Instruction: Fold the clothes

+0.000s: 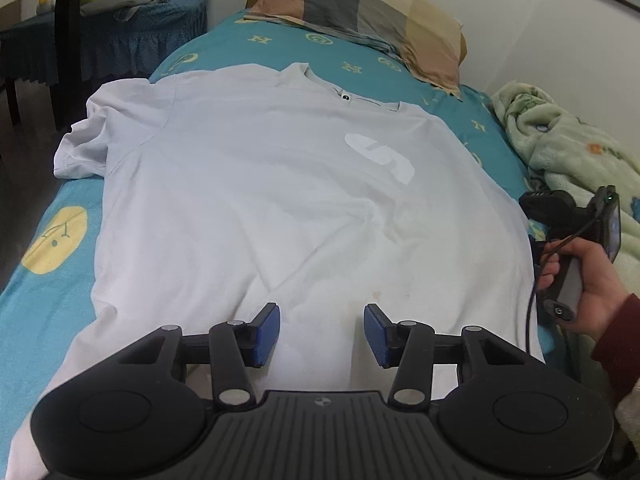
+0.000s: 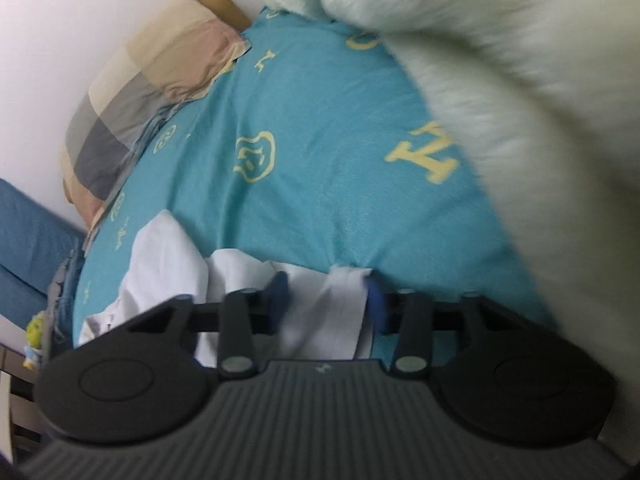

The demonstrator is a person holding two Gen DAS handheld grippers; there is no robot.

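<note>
A pale lilac T-shirt [image 1: 256, 184] lies flat and face up on the bed, collar toward the pillow, with a white logo on its chest. My left gripper [image 1: 322, 334] hovers open over the shirt's lower middle, nothing between its blue pads. A hand [image 1: 592, 280] holds my right gripper [image 1: 538, 202] at the shirt's right edge. In the right wrist view the right gripper [image 2: 327, 300] is open, and a strip of the shirt's white edge [image 2: 332, 312] lies between its fingers. The view is blurred, so I cannot tell whether the pads touch the cloth.
The bed has a turquoise sheet [image 1: 60, 240] with yellow prints. A checked pillow [image 1: 360, 12] lies at the head. A fluffy pale green blanket [image 1: 568, 152] is bunched along the wall side, close to the right gripper. A blue-covered chair [image 1: 120, 32] stands at the far left.
</note>
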